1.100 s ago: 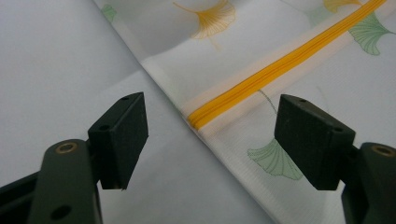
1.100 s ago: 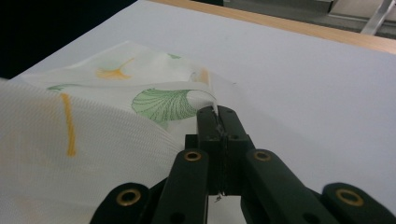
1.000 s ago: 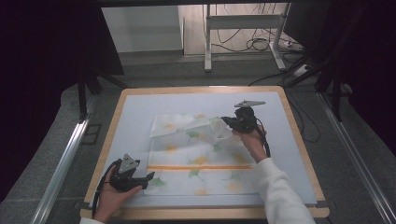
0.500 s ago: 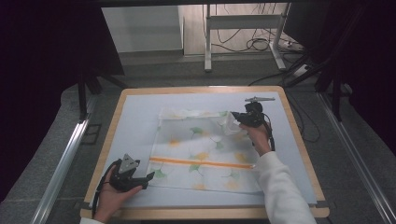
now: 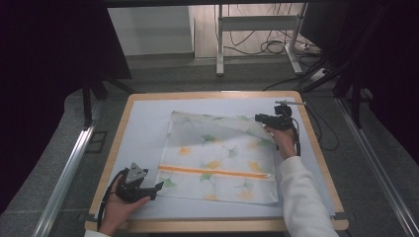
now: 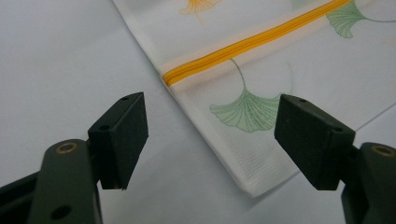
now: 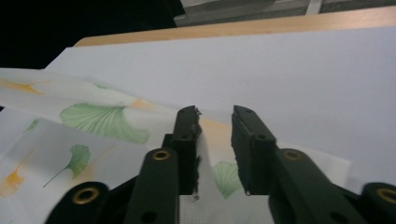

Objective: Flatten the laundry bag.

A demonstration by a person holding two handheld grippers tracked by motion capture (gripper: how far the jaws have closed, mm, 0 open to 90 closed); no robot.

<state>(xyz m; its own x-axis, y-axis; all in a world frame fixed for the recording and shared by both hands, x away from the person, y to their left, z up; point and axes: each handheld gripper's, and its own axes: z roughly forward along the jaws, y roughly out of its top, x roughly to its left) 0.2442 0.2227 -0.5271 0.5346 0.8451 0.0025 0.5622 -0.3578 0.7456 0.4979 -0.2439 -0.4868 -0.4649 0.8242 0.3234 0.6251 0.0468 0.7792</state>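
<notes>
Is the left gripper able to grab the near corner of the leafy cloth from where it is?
Probably yes. The left gripper is open, and the corner of the cloth lies flat on the table just ahead, between its jaws, with nothing in between. The right gripper is at the far corner, out of the way.

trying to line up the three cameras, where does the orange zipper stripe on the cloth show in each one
High view: the orange zipper stripe runs left to right across the cloth's near part, ahead of the left gripper.
Left gripper view: it slants from the centre to the top right, above the open jaws.
Right gripper view: I cannot make out the stripe here.
Shared landmark: the green fan-shaped leaf below the stripe's end, by the cloth's near left corner.
</notes>
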